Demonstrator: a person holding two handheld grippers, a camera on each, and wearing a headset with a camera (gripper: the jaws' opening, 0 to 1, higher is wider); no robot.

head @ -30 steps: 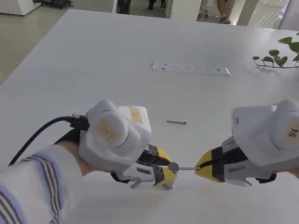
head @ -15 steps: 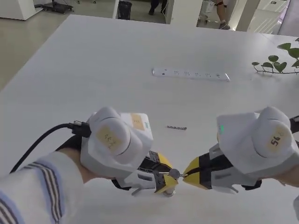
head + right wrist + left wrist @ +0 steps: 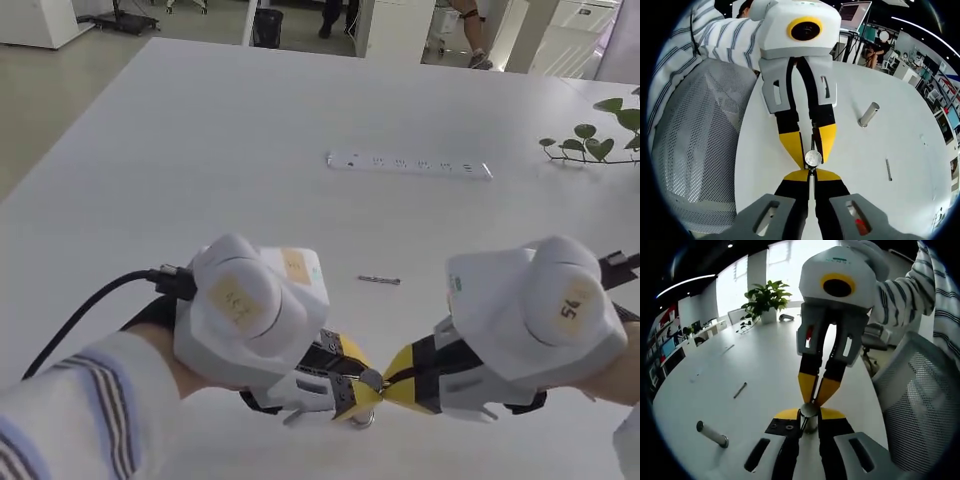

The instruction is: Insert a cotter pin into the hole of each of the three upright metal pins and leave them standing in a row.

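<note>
Head view, left to right: a black cable (image 3: 90,300) runs to the left gripper (image 3: 352,376), held low over the white tabletop (image 3: 200,150) near its front edge. Its yellow-tipped jaws are clamped on the upright silver metal pin with a round flat head (image 3: 370,378), which stands on the surface. The right gripper (image 3: 396,374) faces it tip to tip. In the right gripper view its jaws are pinched together on a thin silver cotter pin (image 3: 811,186), whose far end reaches the pin at its head.

Beyond the grippers a second thin cotter pin (image 3: 379,280) lies loose on the bare surface. Farther back lies a long white power strip (image 3: 410,165). A green leafy plant (image 3: 600,135) trails over the table's right side.

In the left gripper view a short silver metal cylinder (image 3: 712,434) lies on its side, well apart from the work. A grey mesh chair (image 3: 920,405) stands at the table's near side.

Room: open office, pale floor, white furniture behind the table.
</note>
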